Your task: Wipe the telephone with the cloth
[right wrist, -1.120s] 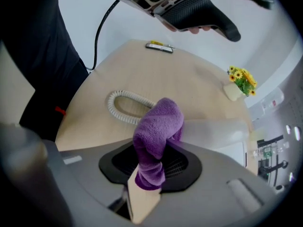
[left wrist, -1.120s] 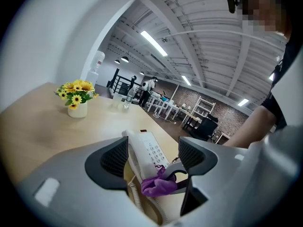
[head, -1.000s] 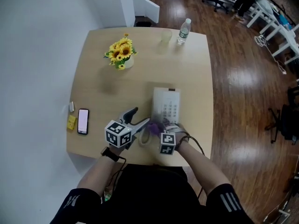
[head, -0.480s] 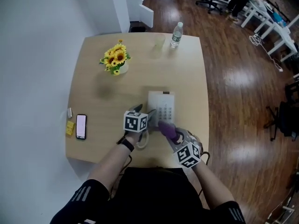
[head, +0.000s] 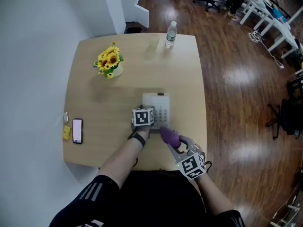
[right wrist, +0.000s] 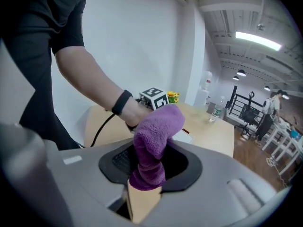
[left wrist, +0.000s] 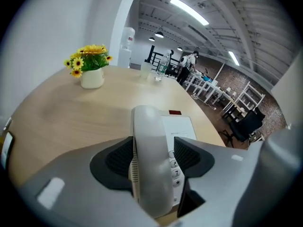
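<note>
The white telephone (head: 162, 107) lies near the middle of the table, its keypad showing. My left gripper (head: 147, 119) is down over its left side. In the left gripper view the jaws have just been closing, and the pads (left wrist: 118, 159) now press both sides of the white handset (left wrist: 150, 169), which still rests beside the keypad on the telephone base (left wrist: 181, 126). My right gripper (head: 176, 143) is held above the table's near edge, shut on a bunched purple cloth (head: 169, 136). In the right gripper view the cloth (right wrist: 154, 136) sticks up out of the gripper (right wrist: 147, 174).
A pot of sunflowers (head: 110, 60) stands at the back left. A water bottle (head: 170, 33) and a clear glass (head: 152, 43) stand at the far edge. A smartphone (head: 77, 130) and a small yellow item (head: 66, 132) lie at the left edge. Wooden floor surrounds the table.
My left gripper has moved down and right onto the handset and its jaws have narrowed round it. The right gripper has lifted the cloth off the telephone, back toward the near edge.
</note>
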`<state>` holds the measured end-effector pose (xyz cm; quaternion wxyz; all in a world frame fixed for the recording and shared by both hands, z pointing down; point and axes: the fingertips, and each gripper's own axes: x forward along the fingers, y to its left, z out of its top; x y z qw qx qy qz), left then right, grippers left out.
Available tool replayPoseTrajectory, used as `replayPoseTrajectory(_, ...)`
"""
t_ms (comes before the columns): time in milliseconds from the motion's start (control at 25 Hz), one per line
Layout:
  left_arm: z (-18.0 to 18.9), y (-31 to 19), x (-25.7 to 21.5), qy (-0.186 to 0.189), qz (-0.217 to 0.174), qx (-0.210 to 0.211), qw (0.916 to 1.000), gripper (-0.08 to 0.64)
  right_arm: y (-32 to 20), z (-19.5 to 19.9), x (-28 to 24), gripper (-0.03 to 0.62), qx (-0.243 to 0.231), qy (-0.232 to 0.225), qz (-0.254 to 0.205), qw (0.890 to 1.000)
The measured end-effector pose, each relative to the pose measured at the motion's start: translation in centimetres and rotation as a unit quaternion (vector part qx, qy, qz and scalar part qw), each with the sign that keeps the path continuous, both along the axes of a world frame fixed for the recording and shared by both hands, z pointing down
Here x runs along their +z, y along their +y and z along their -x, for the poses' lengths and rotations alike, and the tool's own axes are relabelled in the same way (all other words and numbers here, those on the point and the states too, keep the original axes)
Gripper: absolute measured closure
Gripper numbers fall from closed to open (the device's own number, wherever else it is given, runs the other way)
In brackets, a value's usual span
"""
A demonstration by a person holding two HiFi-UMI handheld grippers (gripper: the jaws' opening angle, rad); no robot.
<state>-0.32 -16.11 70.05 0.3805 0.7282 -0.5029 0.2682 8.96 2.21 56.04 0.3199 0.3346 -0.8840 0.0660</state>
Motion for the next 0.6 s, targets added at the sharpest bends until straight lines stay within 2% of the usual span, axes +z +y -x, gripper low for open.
replayPoseTrajectory(120,0.2,-0.1,1.2,-0.02,0.003,-0.009,0.9998,0.301,0.0,-0.5,-0.9,0.461,0.006,-0.011,-0.004,1.0)
replayPoseTrajectory(280,0.4,-0.3,1.2,-0.021,-0.007,-0.017,0.9996,0.305,0.0,-1.1,-1.5,0.461,0.004,-0.019,-0.01,1.0)
replayPoseTrajectory(440,0.6,-0.1,0.4,0.032,-0.008,-0.015,0.9993,0.346,0.0,-1.9,-1.6,0.462,0.01,-0.028,-0.005,1.0)
replayPoseTrajectory(600,1.1,0.7,-1.8,0.095,-0.027,-0.006,0.9951,0.348,-0.5,-2.0,-2.2,0.462,0.012,-0.052,-0.001,0.999)
